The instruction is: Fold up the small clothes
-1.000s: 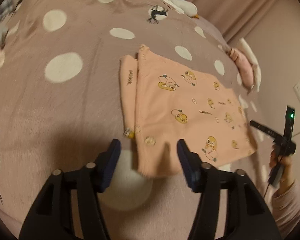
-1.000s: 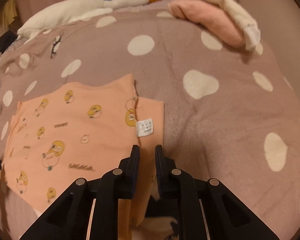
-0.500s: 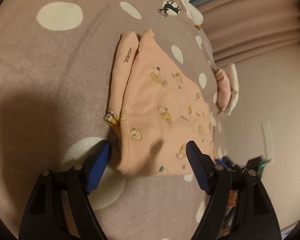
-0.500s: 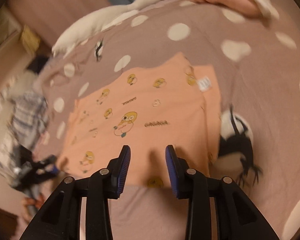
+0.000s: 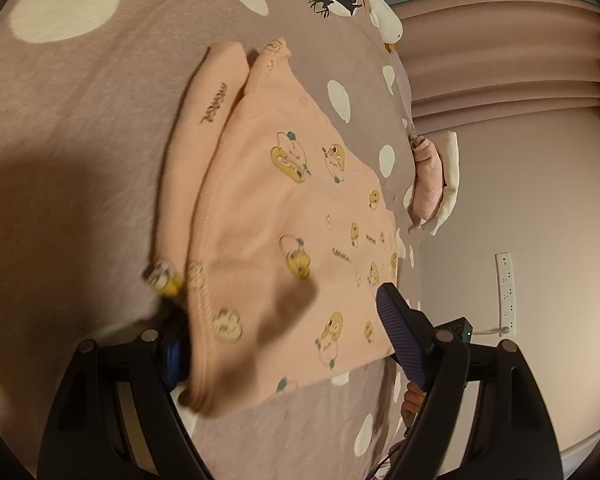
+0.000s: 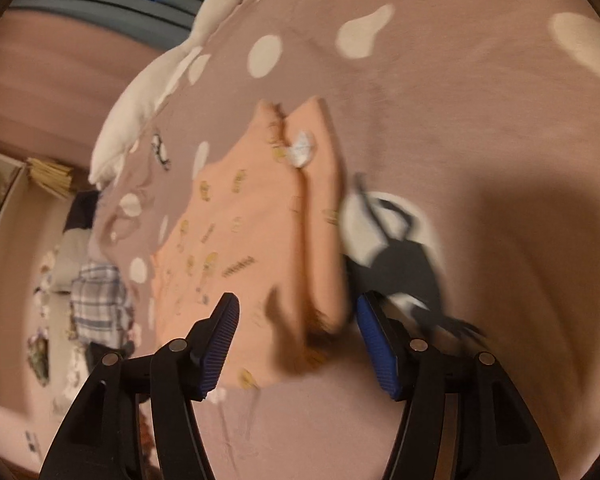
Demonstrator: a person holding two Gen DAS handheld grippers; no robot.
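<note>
A small peach garment with yellow cartoon prints (image 5: 284, 216) lies partly folded on the mauve polka-dot bedspread (image 5: 80, 128). My left gripper (image 5: 284, 328) is open, its jaws wide apart astride the garment's near corner, the left finger partly under the cloth edge. In the right wrist view the same garment (image 6: 244, 232) shows its white label (image 6: 302, 148). My right gripper (image 6: 296, 328) is open, its jaws on either side of the garment's near folded edge.
A white goose plush (image 6: 156, 80) lies at the bed's far side. Folded pink and white clothes (image 5: 432, 184) sit near the bed edge by the wall. A wall socket strip (image 5: 506, 292) and plaid cloth (image 6: 100, 304) lie beyond the bed.
Both grippers have rolled and dropped closer to the garment. The right gripper went from shut to wide open. The left gripper now straddles the near corner.
</note>
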